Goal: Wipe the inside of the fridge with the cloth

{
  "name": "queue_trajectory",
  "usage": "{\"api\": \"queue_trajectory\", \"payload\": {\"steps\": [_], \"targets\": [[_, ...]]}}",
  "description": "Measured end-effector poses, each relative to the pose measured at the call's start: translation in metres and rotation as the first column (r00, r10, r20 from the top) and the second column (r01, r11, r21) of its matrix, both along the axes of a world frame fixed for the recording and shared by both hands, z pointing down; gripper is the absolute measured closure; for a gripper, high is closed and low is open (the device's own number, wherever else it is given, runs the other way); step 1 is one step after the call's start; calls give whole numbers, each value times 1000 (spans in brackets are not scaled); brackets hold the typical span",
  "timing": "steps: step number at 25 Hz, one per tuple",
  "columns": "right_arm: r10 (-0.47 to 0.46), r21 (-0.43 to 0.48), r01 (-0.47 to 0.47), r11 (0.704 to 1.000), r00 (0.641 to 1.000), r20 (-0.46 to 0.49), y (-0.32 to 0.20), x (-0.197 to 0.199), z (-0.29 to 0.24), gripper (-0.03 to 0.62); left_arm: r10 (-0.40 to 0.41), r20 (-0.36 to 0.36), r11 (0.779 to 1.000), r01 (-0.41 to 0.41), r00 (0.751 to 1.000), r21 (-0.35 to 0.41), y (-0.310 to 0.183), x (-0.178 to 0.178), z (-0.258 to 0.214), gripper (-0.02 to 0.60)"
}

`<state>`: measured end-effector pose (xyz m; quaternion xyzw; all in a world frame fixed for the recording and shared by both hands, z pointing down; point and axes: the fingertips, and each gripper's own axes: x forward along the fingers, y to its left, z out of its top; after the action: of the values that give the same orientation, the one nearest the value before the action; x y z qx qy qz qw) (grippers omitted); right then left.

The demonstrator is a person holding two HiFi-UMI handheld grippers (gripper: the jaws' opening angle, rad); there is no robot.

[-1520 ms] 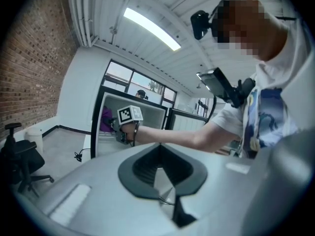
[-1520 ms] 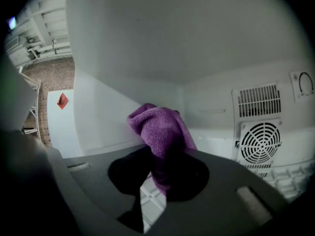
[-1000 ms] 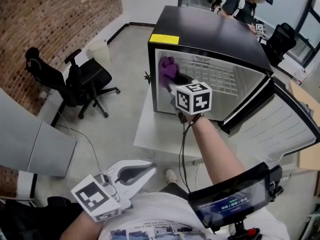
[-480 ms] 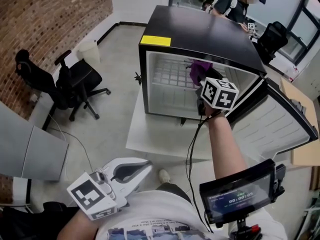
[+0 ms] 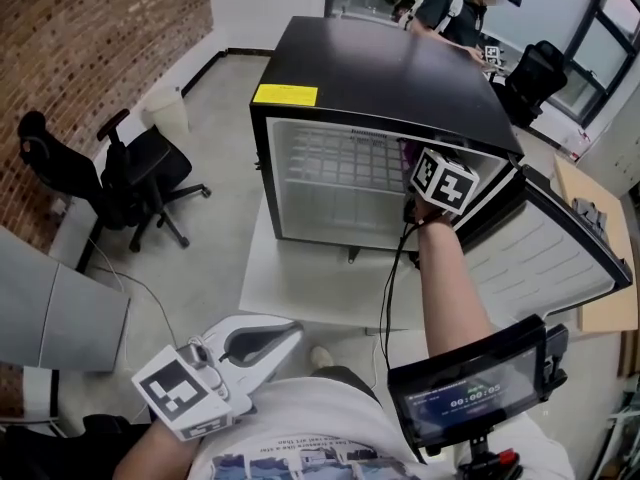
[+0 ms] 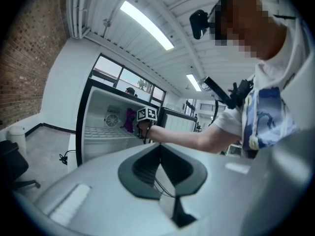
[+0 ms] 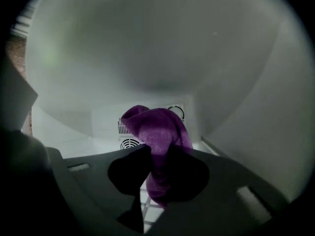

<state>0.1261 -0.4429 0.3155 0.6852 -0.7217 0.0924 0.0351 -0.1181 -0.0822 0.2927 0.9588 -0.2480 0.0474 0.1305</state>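
Now | right gripper [image 7: 157, 162] jaws clamped on purple cloth [image 7: 160, 132], deep in fridge [image 5: 380, 68] on worktop [image 5: 300, 288] | cloth has crossed from left wall to upper right corner within the last second, near rear vent [image 7: 129, 142] | left gripper [image 6: 160, 154] idle low, jaws together, empty | likely: back swept, right wall next

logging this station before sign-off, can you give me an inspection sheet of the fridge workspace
surface: white table carries the fridge
job's things: black fridge, door open; purple cloth inside it
clutter: nothing seen
grippers: right gripper inside the fridge, fingers shut on the cloth; left gripper low by the person's torso, fingers shut, empty
cables: black cable hangs from the right gripper along the forearm
surroundings: office chair, brick wall, another person behind the fridge
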Motion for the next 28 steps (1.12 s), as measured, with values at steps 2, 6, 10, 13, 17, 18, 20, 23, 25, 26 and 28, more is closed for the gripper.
{"api": "queue_trajectory", "payload": {"steps": [2,6,10,13,17,18,20,23,25,26,28], "targets": [[24,-8,-24,1000,1000,16,-10,6,5,520,-19,2,1000,19,1000,-1,-5,-2,0,574],[-3,-37,4,999,1000,29,-28,-3,13,520,-56,0,998,56,998,-3,-16,-6,0,574],[-71,-80,75,994,996,50,-37,-35,24,520,-75,-2,997,75,997,-7,-22,-5,1,574],[-142,-41,143,989,990,22,-39,-65,14,520,-87,1,996,87,996,-11,-24,-4,3,574],[-248,-22,248,968,969,-10,-41,-111,7,520,-114,-4,993,114,993,-17,-24,-8,3,574],[-270,-26,270,963,963,-11,-42,-122,7,520,-121,-5,992,121,993,-19,-23,-9,3,574],[-312,-36,311,950,950,-8,-44,-142,10,520,-136,-4,990,136,991,-21,-21,-12,3,574],[-380,-55,379,924,925,-6,-48,-172,15,520,-168,-1,985,168,986,-26,-18,-19,4,574],[-420,-58,419,906,907,-6,-49,-191,18,520,-195,3,980,195,981,-30,-15,-25,6,574],[-439,-56,439,897,898,-5,-49,-200,18,520,-208,4,978,208,978,-32,-14,-29,7,574],[-475,-46,475,879,880,2,-46,-215,17,520,-229,5,973,230,973,-35,-11,-35,10,574]]}}
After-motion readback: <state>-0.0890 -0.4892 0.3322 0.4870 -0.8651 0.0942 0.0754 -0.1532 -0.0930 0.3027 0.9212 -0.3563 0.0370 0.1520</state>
